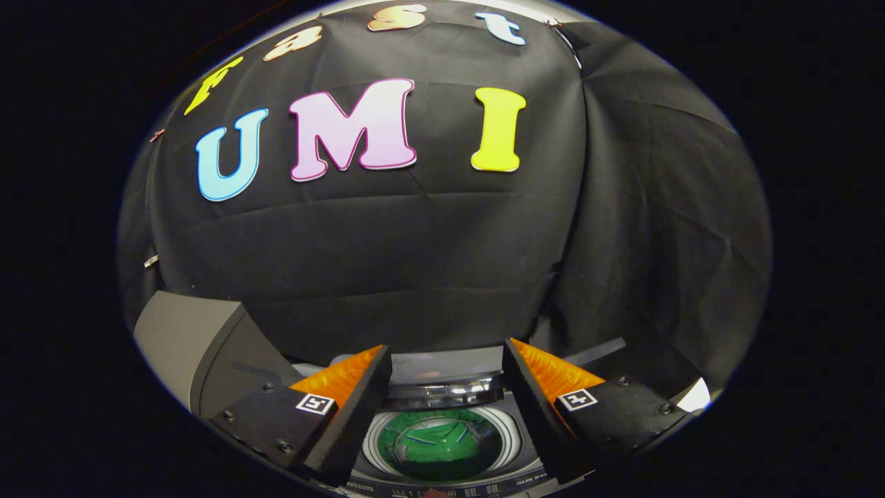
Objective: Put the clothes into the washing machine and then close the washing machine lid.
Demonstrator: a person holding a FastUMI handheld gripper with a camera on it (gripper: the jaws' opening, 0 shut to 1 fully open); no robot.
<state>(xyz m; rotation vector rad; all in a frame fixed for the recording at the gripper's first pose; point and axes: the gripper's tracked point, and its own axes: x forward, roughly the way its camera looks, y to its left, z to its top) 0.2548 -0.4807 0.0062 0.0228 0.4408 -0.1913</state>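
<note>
The hand-held gripper (442,415) is hanging above the washing machine (442,477) with its two fingers (359,408) spread wide apart and nothing between them; it is released and gripping nothing. The washing machine is sitting low and near, directly below the gap between the fingers, its round tub opening (442,443) facing straight up; the opening is standing uncovered. Green clothes (442,446) are lying inside the drum, within the pale rim of the tub; their shape, number and long axis are not readable, as they are appearing as one crumpled green mass with a few light streaks. The lid (442,391) is appearing as a shiny curved band just beyond the tub at its far edge, between the fingers; whether it is folded back or standing upright cannot be told. The control strip at the near edge of the machine is being cut off and is too small to make out; both fingers are covering the left and right flanks of the machine top. A grey box-like object (187,339) is standing to the left of the left finger, its lower part hidden behind that finger; black cloth (442,263) is forming the booth wall beyond, hanging in folds on the right.
</note>
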